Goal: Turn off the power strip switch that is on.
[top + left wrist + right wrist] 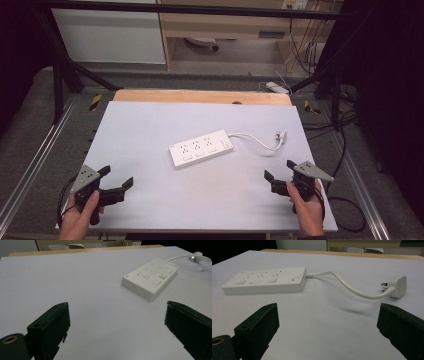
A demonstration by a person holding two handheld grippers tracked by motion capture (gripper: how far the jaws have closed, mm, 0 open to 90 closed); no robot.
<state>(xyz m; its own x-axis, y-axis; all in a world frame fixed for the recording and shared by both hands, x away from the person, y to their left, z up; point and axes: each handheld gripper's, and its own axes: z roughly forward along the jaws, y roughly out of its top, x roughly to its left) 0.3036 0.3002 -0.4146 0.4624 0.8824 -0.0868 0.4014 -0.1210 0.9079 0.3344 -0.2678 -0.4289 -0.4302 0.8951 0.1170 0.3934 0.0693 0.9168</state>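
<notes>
High view, item one: power strip (201, 148), white, lying flat at the centre of the frame on the pale table sheet (150, 125), three socket groups facing up and a switch at its right end. Untouched; nothing grips or rests against it.

Item two: cord (255, 140), white, short, curving from the strip's right end toward the right of the frame, partly lifted off the sheet as its shadow in the right gripper view suggests.

Item three: plug (281, 136), white, at the cord's far end, unplugged, prongs bare, well apart from any socket.

Item four: my left claw (118, 179), lower left of the frame, jaws spread wide, holding nothing. In the left gripper view the strip (151, 277) sits upper right, beyond the jaws.

Item five: my right claw (280, 170), lower right of the frame, jaws likewise wide apart and empty. In the right gripper view the plug (398, 287) lies at right, the strip (264, 281) upper left.

Status, by my judgement: work not begun. No contact made; approach, grasp and all handling of strip or plug remain.
</notes>
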